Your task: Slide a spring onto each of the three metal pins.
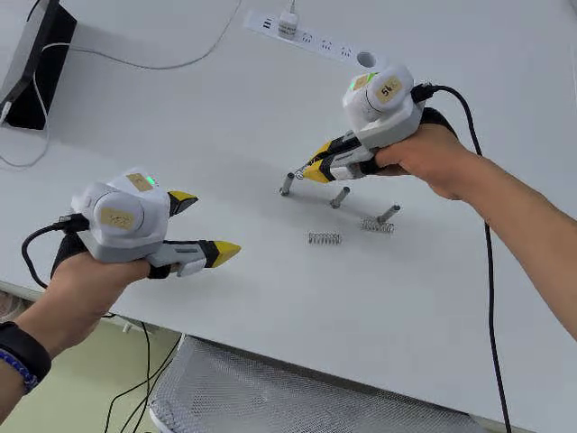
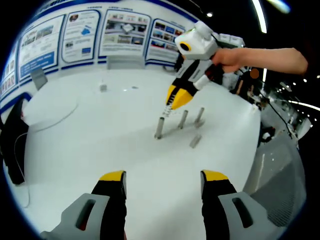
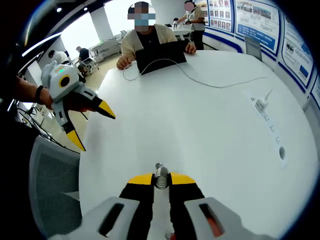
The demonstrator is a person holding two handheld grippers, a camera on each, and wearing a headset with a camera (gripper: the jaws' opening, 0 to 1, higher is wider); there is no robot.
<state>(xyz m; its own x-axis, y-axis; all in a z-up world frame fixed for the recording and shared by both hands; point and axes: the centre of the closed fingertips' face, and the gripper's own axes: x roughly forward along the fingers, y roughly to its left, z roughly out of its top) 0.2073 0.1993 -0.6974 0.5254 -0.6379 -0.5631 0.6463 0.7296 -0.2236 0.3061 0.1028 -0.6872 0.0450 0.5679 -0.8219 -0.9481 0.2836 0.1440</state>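
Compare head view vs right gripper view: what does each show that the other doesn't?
Head view: three metal pins standing on the table, two loose springs lying by them. Right gripper view: a seated person across the table, plus a close look at the spring clamped between the jaws. Both: right hand-held gripper, open left hand-held gripper, power strip.

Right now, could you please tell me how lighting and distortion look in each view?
Head view: even, soft light, faint shadow beside the middle pin on the white table, all sharp. Left gripper view: strong fisheye bend along the table edge, ceiling light strip glares. Right gripper view: clamped spring crisp up close, far upper-left background washed out.
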